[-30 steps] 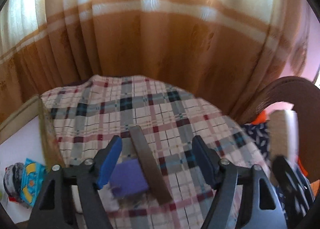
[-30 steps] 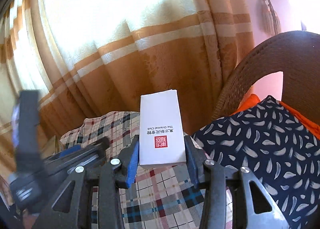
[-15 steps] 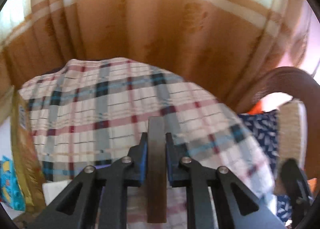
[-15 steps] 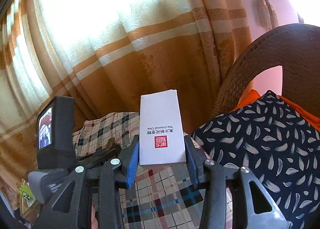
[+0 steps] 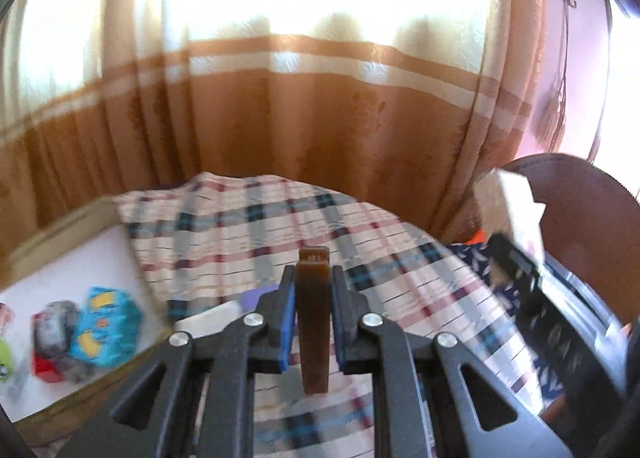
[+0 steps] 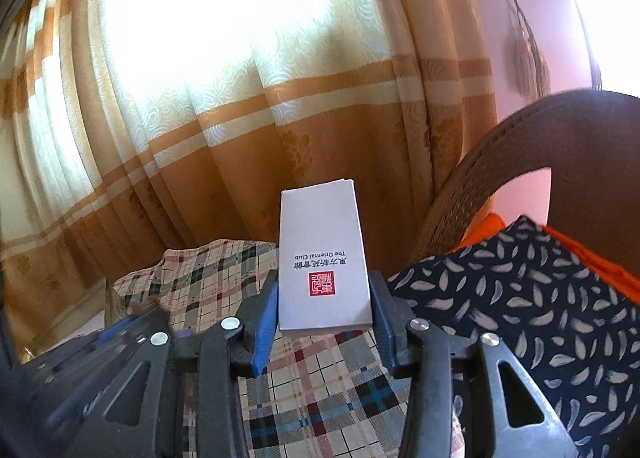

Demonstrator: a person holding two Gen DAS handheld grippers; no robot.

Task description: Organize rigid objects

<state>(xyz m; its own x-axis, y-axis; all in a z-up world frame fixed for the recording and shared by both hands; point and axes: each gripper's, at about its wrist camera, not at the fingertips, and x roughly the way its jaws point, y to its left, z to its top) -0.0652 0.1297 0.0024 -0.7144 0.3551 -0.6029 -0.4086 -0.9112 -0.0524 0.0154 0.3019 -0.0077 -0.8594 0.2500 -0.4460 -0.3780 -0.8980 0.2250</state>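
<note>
Left wrist view: the left gripper (image 5: 313,290) clamps a thin brown bar (image 5: 314,318) above the plaid cloth (image 5: 248,225), long axis running near to far. The right gripper (image 6: 324,312) pinches a white box (image 6: 323,258) (print upside down), lengthwise pointing far toward the curtain (image 6: 224,129).

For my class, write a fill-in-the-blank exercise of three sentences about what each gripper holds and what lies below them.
1. The left gripper is shut on a thin ____ strip.
2. The right gripper holds a white box printed with a ____ square seal.
3. Below both grippers lies a ____ patterned cloth.

Missing words: brown; red; plaid
</note>
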